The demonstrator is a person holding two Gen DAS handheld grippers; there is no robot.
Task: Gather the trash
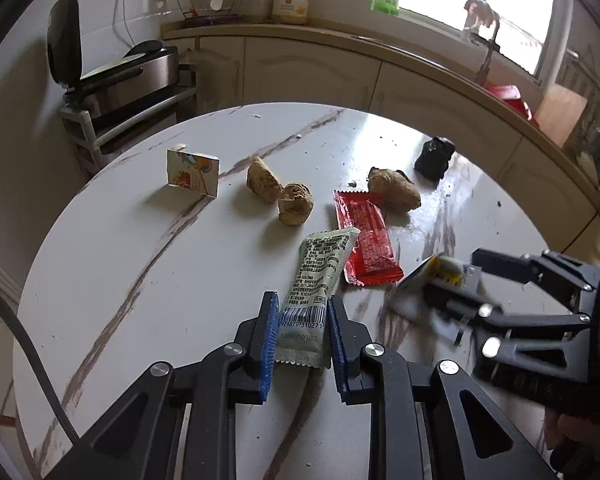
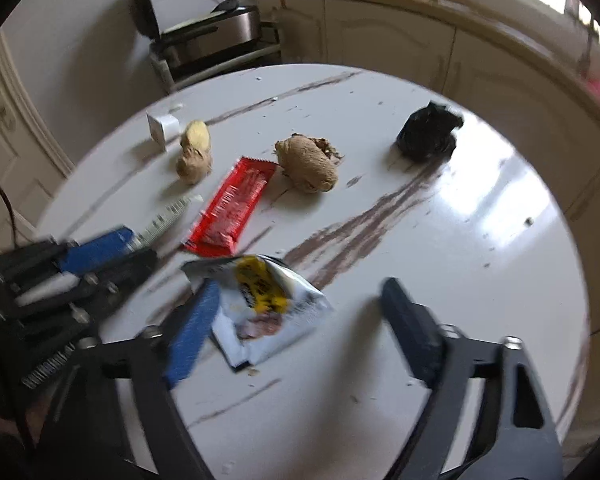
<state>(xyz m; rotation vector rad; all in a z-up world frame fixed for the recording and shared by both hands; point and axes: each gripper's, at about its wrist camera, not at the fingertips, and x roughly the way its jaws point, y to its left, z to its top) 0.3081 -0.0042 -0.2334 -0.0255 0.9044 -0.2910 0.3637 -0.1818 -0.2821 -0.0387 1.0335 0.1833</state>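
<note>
Left gripper (image 1: 303, 334) jaws nearly closed, pinching pale-green printed sachet (image 1: 320, 280) just beside red foil wrapper (image 1: 366, 238) on white marbled round table (image 1: 160, 264). Right gripper (image 2: 300, 328) jaws half-open, straddling crumpled white-and-yellow packet (image 2: 266, 306), near red wrapper; no grip.

You had bare table (image 2: 480, 260) on the right; wrappers, the red packet (image 1: 366, 236) and ginger lumps (image 1: 280, 196) crowded the middle.
</note>
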